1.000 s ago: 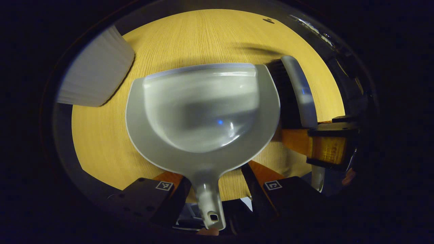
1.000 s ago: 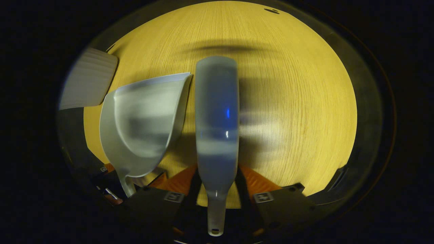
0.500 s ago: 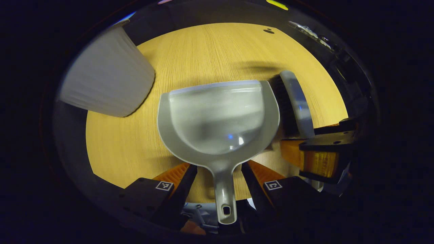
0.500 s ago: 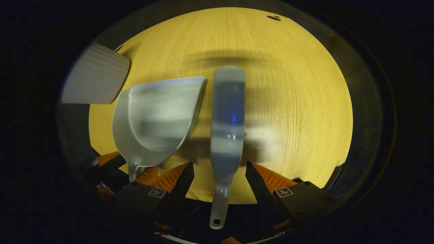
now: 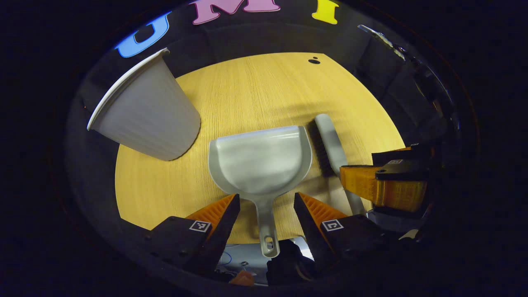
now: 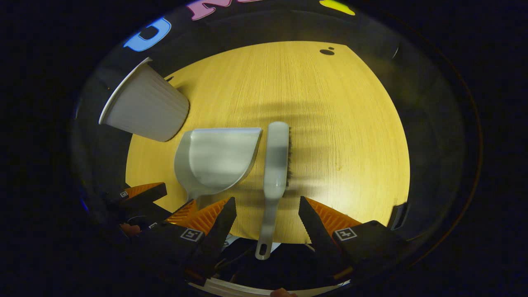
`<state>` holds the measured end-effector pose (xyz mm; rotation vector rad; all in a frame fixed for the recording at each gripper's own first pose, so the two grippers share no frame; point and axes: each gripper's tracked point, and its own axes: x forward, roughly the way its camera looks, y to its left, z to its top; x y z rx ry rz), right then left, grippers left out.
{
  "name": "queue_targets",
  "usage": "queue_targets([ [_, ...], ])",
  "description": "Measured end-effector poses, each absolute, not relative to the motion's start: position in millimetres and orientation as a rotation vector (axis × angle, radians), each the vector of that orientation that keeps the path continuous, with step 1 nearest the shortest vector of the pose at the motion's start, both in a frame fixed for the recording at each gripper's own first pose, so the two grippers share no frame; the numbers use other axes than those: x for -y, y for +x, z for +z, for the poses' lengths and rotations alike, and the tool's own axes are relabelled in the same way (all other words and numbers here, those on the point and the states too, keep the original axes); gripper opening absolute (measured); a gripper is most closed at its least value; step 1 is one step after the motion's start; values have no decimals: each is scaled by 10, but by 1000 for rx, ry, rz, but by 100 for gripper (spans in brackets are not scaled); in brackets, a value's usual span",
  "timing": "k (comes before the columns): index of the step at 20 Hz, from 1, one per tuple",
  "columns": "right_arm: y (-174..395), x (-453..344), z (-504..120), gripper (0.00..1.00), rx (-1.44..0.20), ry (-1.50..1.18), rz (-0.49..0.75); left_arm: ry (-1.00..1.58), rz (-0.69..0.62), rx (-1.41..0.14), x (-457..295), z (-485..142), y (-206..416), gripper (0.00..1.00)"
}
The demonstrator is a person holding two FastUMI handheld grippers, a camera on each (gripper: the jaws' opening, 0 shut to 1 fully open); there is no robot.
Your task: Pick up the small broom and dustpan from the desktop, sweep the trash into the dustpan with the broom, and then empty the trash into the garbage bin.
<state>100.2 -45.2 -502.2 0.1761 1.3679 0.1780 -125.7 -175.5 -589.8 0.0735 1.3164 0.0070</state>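
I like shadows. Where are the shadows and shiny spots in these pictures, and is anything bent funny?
Left gripper view: a shine streak on the dustpan, and the bin leans, bent by the lens. Right gripper view: soft dark shadow bands cross the table by the broom.

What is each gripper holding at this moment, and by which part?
Nothing. Both grippers are open: the dustpan handle lies between the left gripper's fingers untouched, the broom handle likewise for the right gripper.

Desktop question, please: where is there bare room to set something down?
The desktop is bare right of the broom and behind it toward the far edge. It is crowded on the left, where the dustpan lies beside the broom, with the bin just beyond it.
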Motion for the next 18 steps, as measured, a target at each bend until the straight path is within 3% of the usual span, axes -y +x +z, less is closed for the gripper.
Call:
queue_targets([
  [7,1208,514,-4261,99,-1088,116,217,74,65,-1069,1673,-5247,-1089,80],
  [9,1229,460,-3949,99,-989,128,184,51,41,-997,1654,-5013,-1063,77],
  [10,1169,437,-3817,99,-952,131,162,54,35,-962,1610,-4872,-1088,80],
  [18,955,468,-2670,99,-609,59,55,120,-45,-619,1571,-3891,-1453,80],
])
